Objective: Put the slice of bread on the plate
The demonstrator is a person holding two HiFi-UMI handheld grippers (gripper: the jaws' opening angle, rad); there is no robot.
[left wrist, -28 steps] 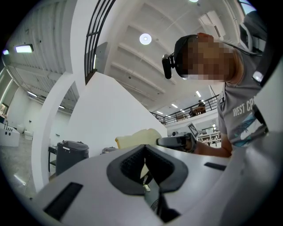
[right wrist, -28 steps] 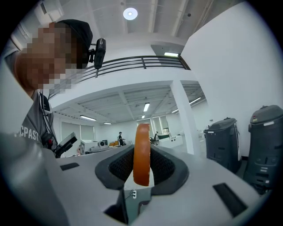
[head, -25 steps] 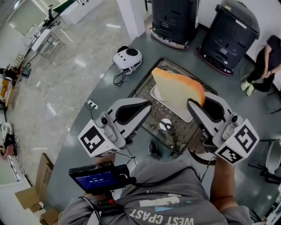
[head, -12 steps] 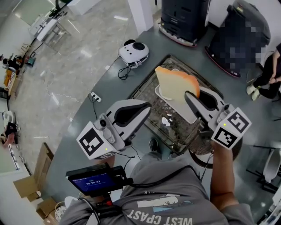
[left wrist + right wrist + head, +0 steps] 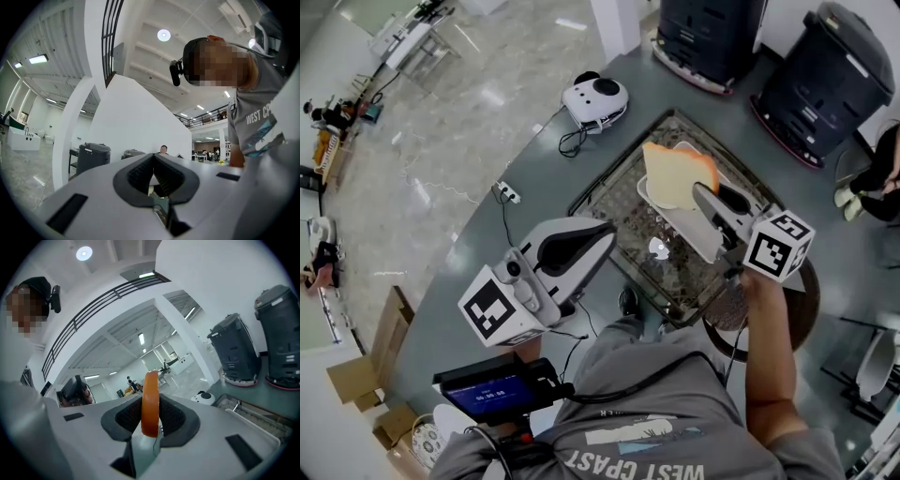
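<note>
**Over the tray, a slice held short of its plate**

Across the middle of the head view runs the grey table (image 5: 534, 178). On it, right of centre, sits the patterned tray (image 5: 619, 202), and the white plate (image 5: 684, 230) rests on that.

The slice of bread (image 5: 675, 173) stands on edge over the plate's upper end, not yet lying flat. The right gripper (image 5: 703, 192) pinches it at one crust edge.

Held by so little (soft crumb, thin pinch), the slice could tear or sag free if it is swung. If it is let go while upright, it would likely topple over the plate's rim onto the tray. Laying it flat before the jaws part looks the safer course.

The plate appears bare, as far as shows round the slice. The tray carries the plate and a small black-and-white object (image 5: 659, 249) toward its lower left; I cannot tell what that is.

The left gripper (image 5: 605, 234), lower left of centre, has its pads pressed together on nothing, away from the plate.
</note>
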